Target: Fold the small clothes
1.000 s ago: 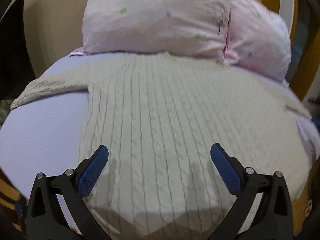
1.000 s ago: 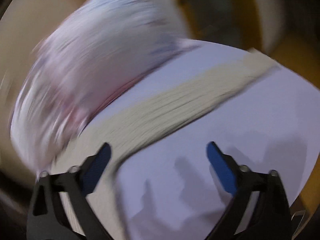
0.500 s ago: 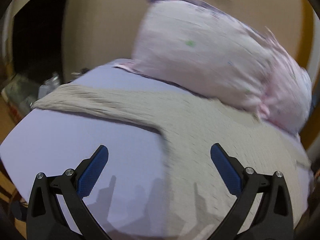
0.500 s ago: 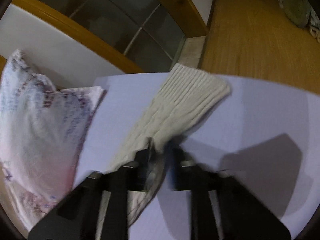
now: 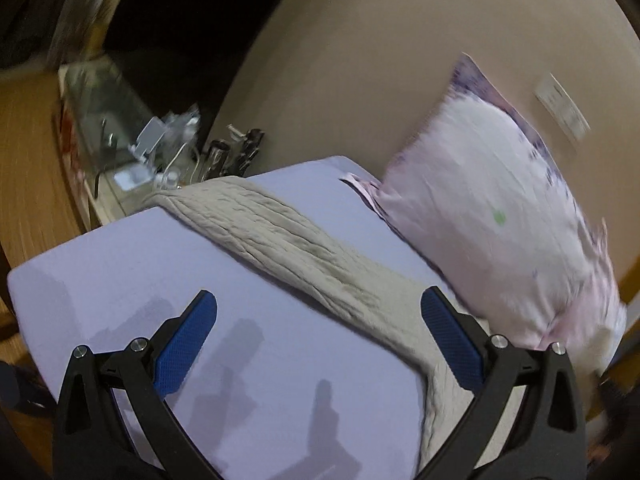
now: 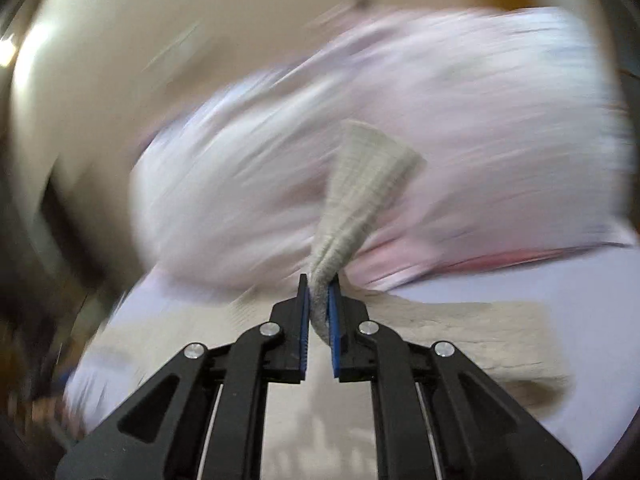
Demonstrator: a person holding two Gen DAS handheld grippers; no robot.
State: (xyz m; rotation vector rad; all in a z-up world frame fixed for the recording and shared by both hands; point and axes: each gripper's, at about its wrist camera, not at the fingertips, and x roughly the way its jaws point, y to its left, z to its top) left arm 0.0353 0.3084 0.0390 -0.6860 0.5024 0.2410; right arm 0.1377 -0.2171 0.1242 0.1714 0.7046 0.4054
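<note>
One right hand-held gripper (image 6: 319,304) pinching sweater sleeve (image 6: 360,184), lifted

sweater (image 5: 304,252) on bed (image 5: 120,276), pillow (image 5: 492,216) behind it

Open lavender bedsheet (image 5: 120,280) is seen ahead of the wide-spread left gripper (image 5: 320,312), crossed only by the flat beige cable-knit sleeve (image 5: 280,236). To the right, passage is blocked by a bulky pink floral pillow (image 5: 492,216) standing against the tan wall (image 5: 380,60). Beyond the bed's far left corner, a glass-topped side table cluttered with small items (image 5: 160,148) is found. The right gripper (image 6: 319,292), clamped on a ribbed beige sleeve cuff (image 6: 360,184), is faced closely by the same pillow (image 6: 480,120); bare sheet (image 6: 580,280) lies to its right.
</note>
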